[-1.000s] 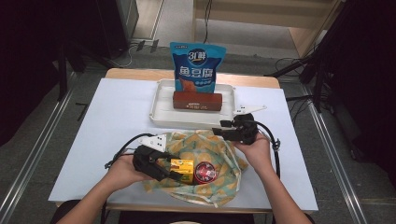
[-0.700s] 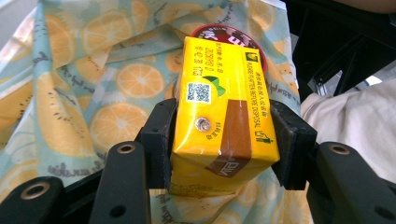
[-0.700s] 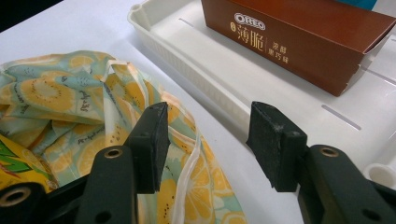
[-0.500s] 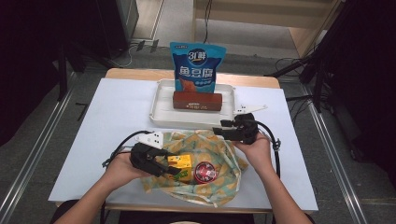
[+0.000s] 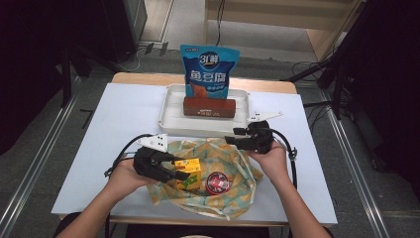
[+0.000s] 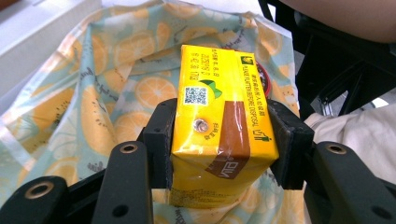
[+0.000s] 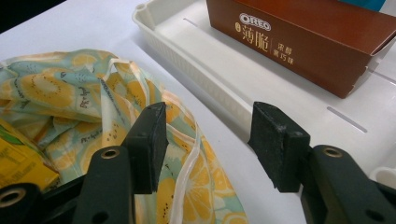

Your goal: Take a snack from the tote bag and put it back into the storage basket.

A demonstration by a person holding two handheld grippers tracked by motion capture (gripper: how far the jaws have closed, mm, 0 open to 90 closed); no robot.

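White table, left tongs gripping yellow carton, tray beyond

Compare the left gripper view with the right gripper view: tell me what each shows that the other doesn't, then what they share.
Left gripper view alone: the left gripper with its jaws closed on the yellow carton's sides, the carton's QR code and foil straw spot, and a round red lid behind it.

Right gripper view alone: the right gripper with open jaws and nothing between them, the white tray, and the brown Oreo box.

Both: the orange-print bag and the yellow carton.
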